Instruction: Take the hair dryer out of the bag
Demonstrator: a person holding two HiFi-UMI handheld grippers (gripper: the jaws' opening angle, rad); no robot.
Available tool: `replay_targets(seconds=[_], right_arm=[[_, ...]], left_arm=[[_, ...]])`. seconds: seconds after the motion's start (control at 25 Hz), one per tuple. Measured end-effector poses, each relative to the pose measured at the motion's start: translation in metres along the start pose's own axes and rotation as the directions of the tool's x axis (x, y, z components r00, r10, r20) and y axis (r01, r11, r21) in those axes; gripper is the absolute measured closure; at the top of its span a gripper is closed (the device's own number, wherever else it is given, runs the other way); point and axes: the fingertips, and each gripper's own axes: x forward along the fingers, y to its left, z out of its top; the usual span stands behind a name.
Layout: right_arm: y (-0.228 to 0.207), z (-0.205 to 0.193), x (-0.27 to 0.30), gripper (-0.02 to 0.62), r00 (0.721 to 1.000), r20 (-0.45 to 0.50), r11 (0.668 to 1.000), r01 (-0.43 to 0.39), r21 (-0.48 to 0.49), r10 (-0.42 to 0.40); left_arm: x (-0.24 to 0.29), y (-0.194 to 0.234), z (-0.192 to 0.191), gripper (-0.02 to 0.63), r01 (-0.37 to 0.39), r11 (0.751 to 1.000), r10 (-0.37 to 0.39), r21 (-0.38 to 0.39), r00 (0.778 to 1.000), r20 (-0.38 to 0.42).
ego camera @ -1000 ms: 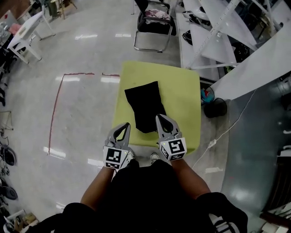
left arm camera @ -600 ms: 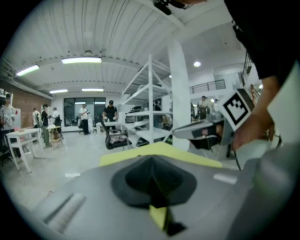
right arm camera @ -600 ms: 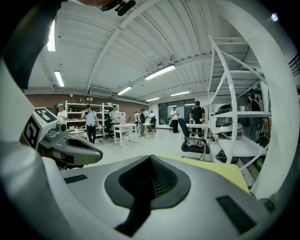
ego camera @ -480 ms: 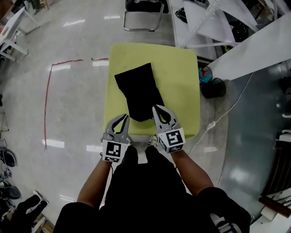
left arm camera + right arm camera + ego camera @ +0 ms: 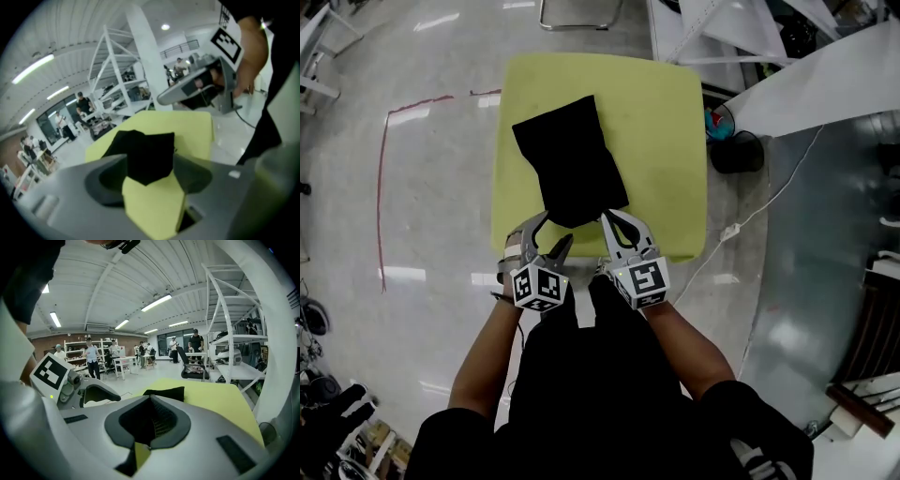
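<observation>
A black cloth bag (image 5: 570,164) lies flat on a yellow-green padded table (image 5: 661,131), its narrow end towards me. No hair dryer shows; the bag hides whatever is in it. My left gripper (image 5: 548,234) is at the bag's near left corner with its jaws opening and nothing between them. In the left gripper view the bag (image 5: 146,153) lies just beyond the spread fingers. My right gripper (image 5: 607,219) is shut and empty, its tip at the bag's near right corner. In the right gripper view the bag (image 5: 166,393) lies just past the closed tips.
White shelving racks (image 5: 797,75) stand to the table's right, with a dark round object (image 5: 737,152) and a white cable (image 5: 769,211) on the floor there. A chair frame (image 5: 579,11) is beyond the table. Red tape (image 5: 382,197) marks the floor on the left. People stand far off.
Both grippers have come down and forward to the bag's near end. The left gripper has rolled and its jaws have gone from shut to wide open. The right stays shut.
</observation>
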Motion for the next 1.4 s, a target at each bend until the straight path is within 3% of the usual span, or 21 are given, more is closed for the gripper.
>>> replay_targets(seconds=[0.16, 0.32, 0.52, 0.6, 0.8, 0.88, 1.4], right_arm=[[-0.007, -0.02, -0.004, 0.589, 0.999, -0.033, 1.0, 0.007, 0.024, -0.006], [-0.014, -0.035, -0.006, 0.589, 0.998, -0.056, 0.999, 0.021, 0.047, -0.018], [-0.015, -0.041, -0.005, 0.589, 0.998, -0.065, 0.998, 0.024, 0.064, -0.02], [-0.016, -0.043, -0.006, 0.589, 0.998, -0.067, 0.998, 0.023, 0.066, -0.019], [-0.027, -0.051, -0.012, 0.589, 0.996, -0.077, 0.994, 0.054, 0.09, -0.047], [-0.031, -0.054, -0.013, 0.589, 0.995, -0.081, 0.994, 0.058, 0.091, -0.051], [-0.003, -0.062, -0.003, 0.589, 0.989, -0.129, 0.997, -0.067, 0.038, 0.072]], left_arm=[[0.03, -0.017, -0.017, 0.304, 0.042, 0.988, -0.023, 0.151, 0.992, -0.123], [0.049, -0.027, -0.031, 0.298, 0.069, 0.976, -0.028, 0.207, 0.98, -0.198], [0.058, -0.015, -0.041, 0.301, 0.04, 0.965, 0.031, 0.261, 0.965, -0.262], [0.059, -0.011, -0.039, 0.317, 0.036, 0.966, 0.034, 0.255, 0.964, -0.263], [0.057, -0.001, -0.031, 0.524, 0.007, 0.974, 0.052, 0.226, 0.966, -0.252], [0.056, 0.004, -0.029, 0.56, -0.003, 0.979, 0.054, 0.204, 0.968, -0.246], [0.053, 0.04, -0.003, 0.581, -0.003, 1.0, 0.001, -0.009, 0.977, -0.211]])
